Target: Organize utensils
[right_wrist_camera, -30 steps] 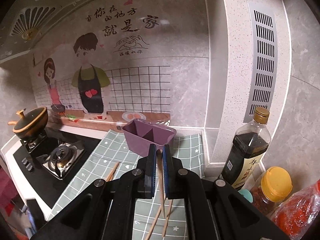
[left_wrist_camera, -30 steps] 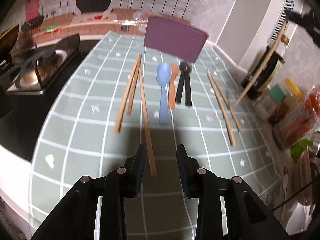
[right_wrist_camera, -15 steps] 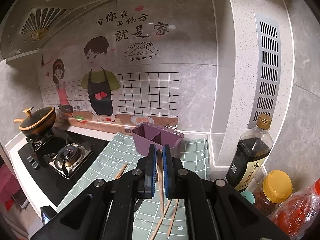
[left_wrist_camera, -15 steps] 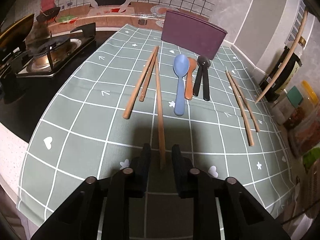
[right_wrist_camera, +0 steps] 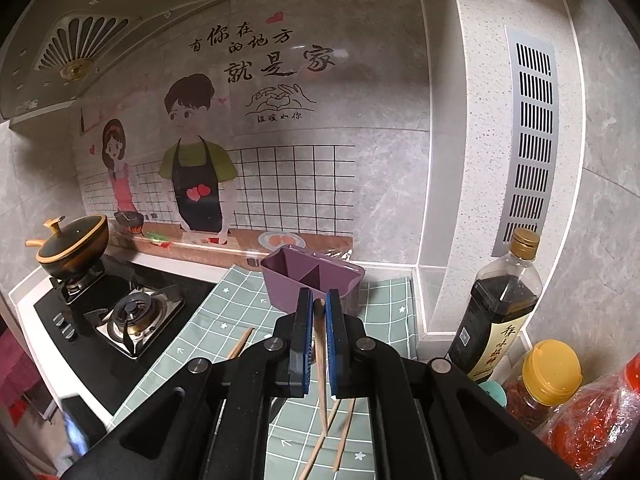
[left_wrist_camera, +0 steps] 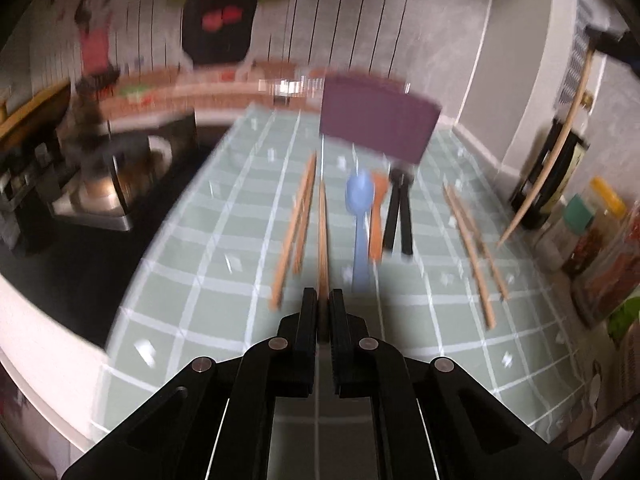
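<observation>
My left gripper [left_wrist_camera: 324, 300] is shut on one end of a wooden chopstick [left_wrist_camera: 322, 232] that points away over the green checked mat [left_wrist_camera: 224, 292]. Two more chopsticks [left_wrist_camera: 294, 228] lie to its left, a blue spoon [left_wrist_camera: 360, 224], an orange spoon [left_wrist_camera: 378, 216] and black utensils [left_wrist_camera: 400, 216] to its right, then two chopsticks [left_wrist_camera: 474, 248]. The purple divided holder [left_wrist_camera: 378, 118] stands at the mat's far end. My right gripper [right_wrist_camera: 319, 312] is shut on a chopstick [right_wrist_camera: 321, 368], held high in front of the holder [right_wrist_camera: 312, 280]. That gripper and chopstick show at right in the left wrist view [left_wrist_camera: 560, 148].
A gas stove [right_wrist_camera: 132, 316] with a black pot [right_wrist_camera: 72, 244] stands left of the mat. A soy sauce bottle [right_wrist_camera: 500, 312], a yellow-lidded jar [right_wrist_camera: 548, 380] and a red bag [right_wrist_camera: 600, 420] crowd the right wall. Two chopsticks [right_wrist_camera: 340, 436] lie below my right gripper.
My left gripper has shut on the chopstick and tilted up; the left view is blurred with motion. My right gripper has risen slightly, still holding its chopstick.
</observation>
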Demonstrator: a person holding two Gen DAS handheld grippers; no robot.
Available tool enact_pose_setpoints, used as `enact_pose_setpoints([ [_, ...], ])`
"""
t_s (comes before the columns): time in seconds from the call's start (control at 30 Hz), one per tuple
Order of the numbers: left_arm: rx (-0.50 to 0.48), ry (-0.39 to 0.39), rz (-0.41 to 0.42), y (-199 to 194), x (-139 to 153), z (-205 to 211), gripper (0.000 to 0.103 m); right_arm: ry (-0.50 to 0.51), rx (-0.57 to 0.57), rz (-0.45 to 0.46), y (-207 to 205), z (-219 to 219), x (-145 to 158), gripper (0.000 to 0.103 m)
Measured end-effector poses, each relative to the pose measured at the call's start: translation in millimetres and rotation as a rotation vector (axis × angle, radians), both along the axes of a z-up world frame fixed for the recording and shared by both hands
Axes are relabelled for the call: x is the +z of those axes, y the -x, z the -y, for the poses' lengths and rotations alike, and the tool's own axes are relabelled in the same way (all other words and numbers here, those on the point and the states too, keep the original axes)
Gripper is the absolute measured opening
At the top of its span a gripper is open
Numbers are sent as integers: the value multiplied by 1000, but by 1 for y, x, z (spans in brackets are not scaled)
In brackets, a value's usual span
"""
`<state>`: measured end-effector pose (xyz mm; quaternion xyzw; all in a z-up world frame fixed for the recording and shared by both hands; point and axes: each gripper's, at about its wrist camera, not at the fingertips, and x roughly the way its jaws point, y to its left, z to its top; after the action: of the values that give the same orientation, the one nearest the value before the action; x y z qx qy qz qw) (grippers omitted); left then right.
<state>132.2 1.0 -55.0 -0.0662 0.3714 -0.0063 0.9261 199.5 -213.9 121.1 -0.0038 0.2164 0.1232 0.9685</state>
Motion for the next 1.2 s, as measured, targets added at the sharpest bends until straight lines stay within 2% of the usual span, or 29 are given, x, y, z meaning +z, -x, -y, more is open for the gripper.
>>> enact_pose_setpoints([
  [0.17,-39,-21,109,-17,52,-7,6,-10,8,-6,-6,1,2,6],
  [0.47,-104,2,152,-67,104,-27,6,-22,10,-66,-25,-3,-3,6],
  [0.7,-152,26,195,-94,147,-36,6,-7,-10,-55,-35,-10,7,6],
  [0.83,-201,43,225,-114,189,-40,6,-32,-10,-31,-46,-11,32,6],
  [1.07,-318,29,252,-169,279,-38,6,-30,-51,97,-77,-21,109,6],
  [1.2,-344,13,256,-200,299,-35,6,-34,-106,144,-105,-23,137,6],
])
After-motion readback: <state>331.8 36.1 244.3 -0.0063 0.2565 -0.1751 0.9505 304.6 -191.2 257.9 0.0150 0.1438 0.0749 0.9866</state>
